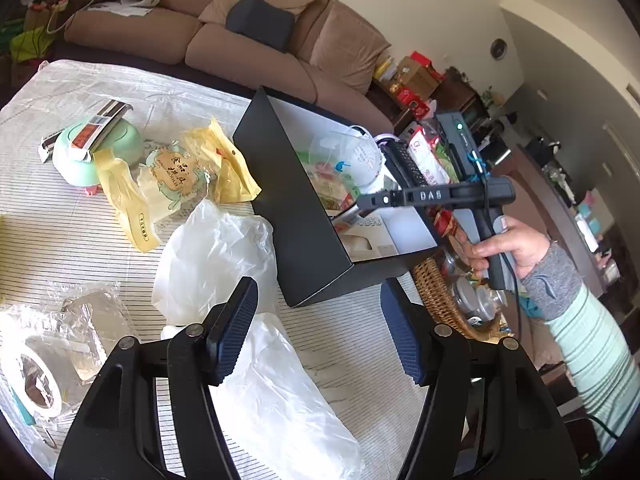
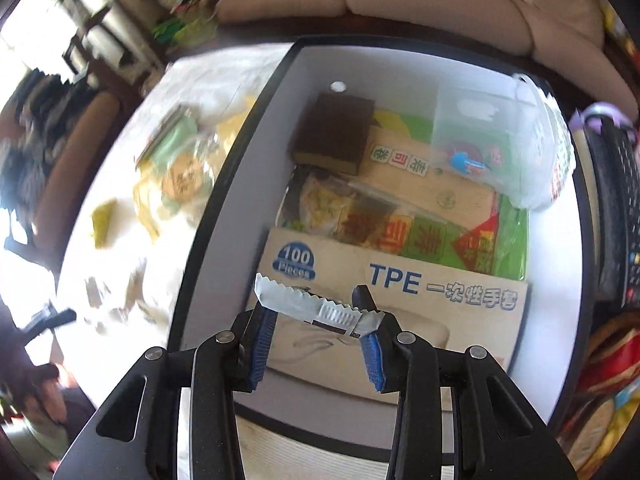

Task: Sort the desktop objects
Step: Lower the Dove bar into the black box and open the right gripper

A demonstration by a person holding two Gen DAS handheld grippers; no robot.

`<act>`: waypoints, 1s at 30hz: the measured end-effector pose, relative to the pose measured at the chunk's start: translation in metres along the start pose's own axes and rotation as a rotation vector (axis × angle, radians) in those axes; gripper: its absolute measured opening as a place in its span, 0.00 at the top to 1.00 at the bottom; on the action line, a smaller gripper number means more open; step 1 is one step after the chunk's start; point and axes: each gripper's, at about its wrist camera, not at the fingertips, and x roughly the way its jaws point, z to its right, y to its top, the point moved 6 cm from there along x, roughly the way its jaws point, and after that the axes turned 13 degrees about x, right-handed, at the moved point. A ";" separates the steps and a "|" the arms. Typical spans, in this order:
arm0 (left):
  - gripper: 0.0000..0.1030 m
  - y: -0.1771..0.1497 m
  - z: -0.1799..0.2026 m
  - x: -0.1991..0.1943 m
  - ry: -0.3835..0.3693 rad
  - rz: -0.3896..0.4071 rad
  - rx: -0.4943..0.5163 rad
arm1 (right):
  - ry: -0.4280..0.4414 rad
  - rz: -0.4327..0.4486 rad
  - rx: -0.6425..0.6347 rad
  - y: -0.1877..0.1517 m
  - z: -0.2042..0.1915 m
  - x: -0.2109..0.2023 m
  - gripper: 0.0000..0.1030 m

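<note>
- Your right gripper points steeply down over an open black box with a white inside.
- Its fingers are part closed on a small silver foil sachet with zigzag edges, which spans the gap between the 2 pads.
- Directly below the sachet, inside the box, lies a tan carton of disposable gloves marked "TPE" and "100".
- Further in are a brown sponge, green snack packets and a clear plastic tub.
- Your left gripper hangs over the striped worktop, its fingers about half open and holding nothing.
- Between and ahead of them lie crumpled white plastic bags.
- On the worktop to the left are a roll of tape, a yellow bag and a mint green bowl.
- In the left view, your right hand holds its gripper's handle above the box.
</note>
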 end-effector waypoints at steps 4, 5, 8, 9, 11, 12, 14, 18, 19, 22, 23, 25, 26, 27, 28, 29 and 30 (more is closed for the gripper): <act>0.41 -0.002 0.002 0.003 -0.002 -0.010 0.005 | -0.068 -0.043 -0.055 -0.015 0.005 0.002 0.61; 0.41 -0.002 0.003 0.004 -0.003 -0.012 0.006 | -0.079 -0.047 -0.060 -0.018 0.007 0.002 0.61; 0.41 -0.003 0.004 0.004 -0.006 -0.014 0.007 | -0.120 -0.036 -0.013 -0.020 0.020 0.001 0.61; 0.41 -0.003 0.004 0.004 -0.006 -0.013 0.007 | -0.136 -0.030 0.020 -0.019 0.026 -0.001 0.61; 0.41 -0.002 0.004 0.003 -0.007 -0.009 0.006 | -0.178 -0.009 0.074 -0.018 0.039 -0.008 0.61; 0.41 -0.002 0.004 0.002 -0.007 -0.007 0.005 | -0.202 0.007 0.103 -0.016 0.046 -0.012 0.61; 0.41 -0.001 0.003 0.000 -0.005 -0.001 0.003 | -0.274 0.041 0.148 -0.013 0.061 -0.023 0.61; 0.41 0.000 0.002 -0.004 -0.005 0.007 0.000 | -0.401 0.129 0.204 -0.006 0.085 -0.043 0.61; 0.41 0.000 0.002 -0.005 -0.004 0.008 -0.001 | -0.405 0.143 0.208 -0.005 0.087 -0.045 0.61; 0.41 0.001 0.002 -0.007 -0.002 0.015 0.001 | -0.433 0.200 0.209 -0.003 0.093 -0.046 0.61; 0.41 0.001 0.003 -0.007 -0.003 0.016 0.002 | -0.447 0.229 0.199 -0.001 0.093 -0.046 0.62; 0.41 0.002 0.004 -0.008 -0.003 0.018 0.005 | -0.460 0.284 0.187 0.002 0.094 -0.046 0.62; 0.41 0.002 0.004 -0.008 -0.001 0.018 0.007 | -0.475 0.302 0.179 0.005 0.095 -0.045 0.63; 0.41 0.002 0.004 -0.007 0.001 0.017 0.009 | -0.490 0.314 0.173 0.007 0.096 -0.044 0.64; 0.41 0.001 0.004 -0.007 0.003 0.016 0.010 | -0.497 0.311 0.174 0.008 0.099 -0.040 0.68; 0.41 0.001 0.004 -0.007 0.005 0.016 0.011 | -0.500 0.290 0.180 0.009 0.102 -0.035 0.75; 0.41 0.001 0.004 -0.007 0.005 0.016 0.012 | -0.504 0.262 0.188 0.009 0.105 -0.029 0.75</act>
